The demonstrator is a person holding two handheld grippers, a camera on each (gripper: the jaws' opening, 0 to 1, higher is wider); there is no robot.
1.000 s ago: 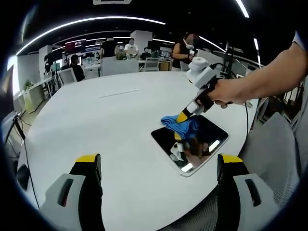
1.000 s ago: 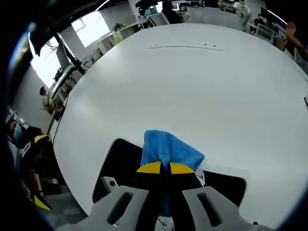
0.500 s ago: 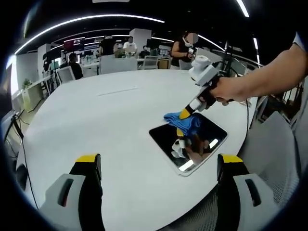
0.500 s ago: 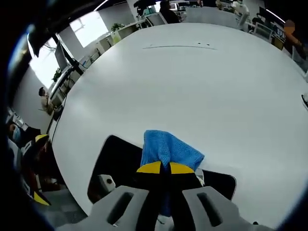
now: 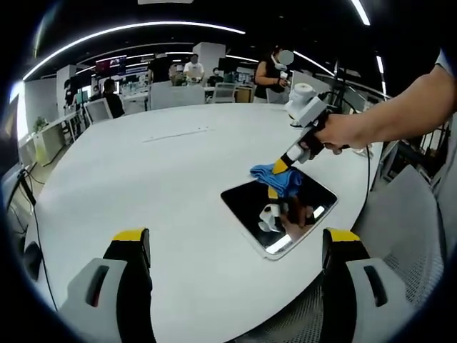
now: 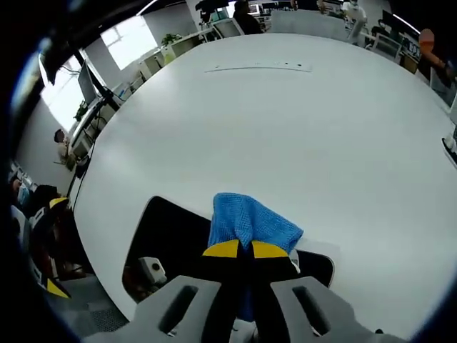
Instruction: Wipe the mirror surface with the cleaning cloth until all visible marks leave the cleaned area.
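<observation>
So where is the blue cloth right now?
The blue cloth is pinched in the right gripper, pressed on the far edge of the mirror, near the table's right side in the left gripper view.

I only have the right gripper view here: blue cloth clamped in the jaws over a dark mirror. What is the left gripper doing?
Observer: The left gripper is open, jaws wide apart, holding nothing, short of the mirror.
Operator: Where on the mirror is the cloth?
Observer: In the left gripper view, the cloth sits at the mirror's far edge, pinched by the right gripper.
Operator: Any marks left on the glass?
Observer: The glass reflects the gripper and a bright light; I cannot tell marks from those.
</observation>
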